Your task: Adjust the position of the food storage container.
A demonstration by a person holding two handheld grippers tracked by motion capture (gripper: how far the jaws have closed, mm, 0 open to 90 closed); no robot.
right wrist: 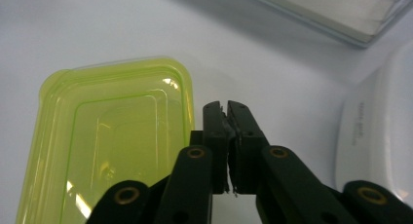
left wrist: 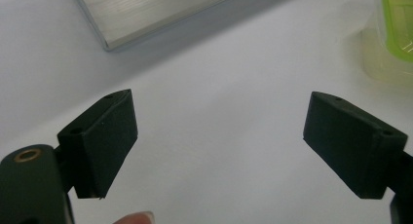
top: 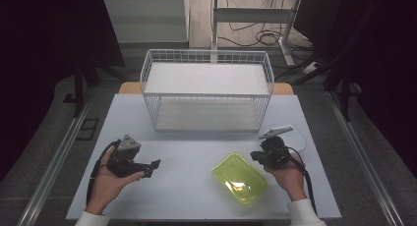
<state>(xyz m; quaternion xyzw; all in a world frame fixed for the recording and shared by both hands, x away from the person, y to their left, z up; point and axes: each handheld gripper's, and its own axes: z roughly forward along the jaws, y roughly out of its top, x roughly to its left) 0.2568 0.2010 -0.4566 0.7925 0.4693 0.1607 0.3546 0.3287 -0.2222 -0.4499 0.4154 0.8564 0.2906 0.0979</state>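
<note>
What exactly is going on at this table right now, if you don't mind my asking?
A person sits at a white table with a gripper in each hand. The right gripper is shut with nothing between its jaws, right beside a green container. The left gripper is open over bare table. A wire basket stands at the far side, and a white lid lies to the right.

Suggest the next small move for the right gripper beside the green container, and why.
Probably reopen the right gripper: its jaws are shut on nothing, just beside the rim of the green container, so it grips nothing yet. Then shift toward that rim.
</note>
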